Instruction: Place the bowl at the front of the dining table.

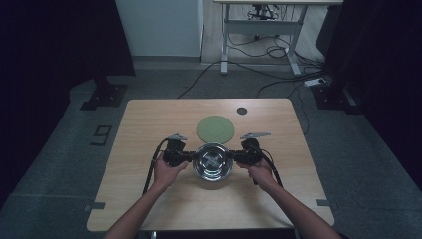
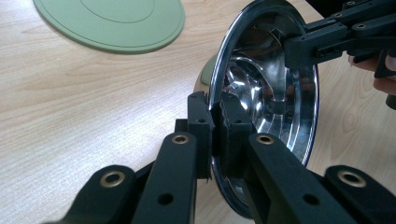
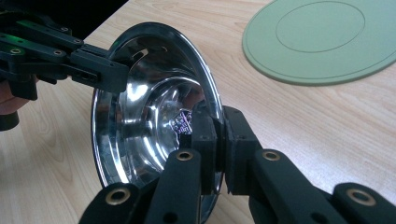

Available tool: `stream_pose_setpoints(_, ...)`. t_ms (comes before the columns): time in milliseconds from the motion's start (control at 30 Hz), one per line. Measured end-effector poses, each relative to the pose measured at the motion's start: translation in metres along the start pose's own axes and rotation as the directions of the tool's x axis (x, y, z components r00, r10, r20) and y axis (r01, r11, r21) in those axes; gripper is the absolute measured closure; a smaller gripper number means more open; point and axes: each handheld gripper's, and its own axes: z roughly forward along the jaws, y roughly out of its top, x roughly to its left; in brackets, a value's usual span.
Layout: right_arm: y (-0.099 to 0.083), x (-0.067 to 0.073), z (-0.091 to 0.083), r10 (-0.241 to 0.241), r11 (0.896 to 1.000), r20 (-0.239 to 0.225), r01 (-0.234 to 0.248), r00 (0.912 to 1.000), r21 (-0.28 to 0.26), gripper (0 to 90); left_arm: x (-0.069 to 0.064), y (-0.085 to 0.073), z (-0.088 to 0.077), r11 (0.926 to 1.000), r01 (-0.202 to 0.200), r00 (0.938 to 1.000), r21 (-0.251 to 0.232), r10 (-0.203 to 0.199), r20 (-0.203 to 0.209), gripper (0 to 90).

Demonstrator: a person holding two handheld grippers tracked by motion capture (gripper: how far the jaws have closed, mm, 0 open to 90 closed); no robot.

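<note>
tongs first: the left tongs (image 2: 212, 135) are clamped on the rim of the steel bowl (image 1: 212, 163), one pad inside the wall and one outside. the right tongs (image 3: 219, 144) pinch the opposite rim the same way. in the high view the left tongs (image 1: 185, 158) bite the rim at about 9 o'clock and the right tongs (image 1: 239, 157) at about 3 o'clock, with a hand behind each.

the bowl sits near the middle of the table (image 1: 144, 124), mouth up. the green round mat (image 1: 215, 129) lies flat just beyond it at 12 o'clock, close but apart from it. a small dark disc (image 1: 242, 110) lies farther off, around 1 o'clock.

the work looks like a two-sided carry of the bowl, probably toward the mat. to do it well, both hands should rise together and stay level, since each grip is only a thin pinch on slick metal. any twist or pulling apart could let the rim slide out. lower it centred on the mat before letting go.

whether the bowl's base rests on the table or is just clear of it cannot be told. its underside is hidden, and reflections make the inside hard to read. the bowl's lower edge is cut off in both gripper views.
</note>
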Motion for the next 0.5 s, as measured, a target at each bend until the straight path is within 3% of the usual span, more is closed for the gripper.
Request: stream_pose_setpoints(500, 0.0057, -0.0065, 0.0062, -0.009, 1.000, 0.010, 0.009, 0.9999, -0.001, 84.9, 0.0062, 0.0043, 0.0064, 1.0000, 0.001, 0.9998, 0.004, 0.000, -0.019, 85.3)
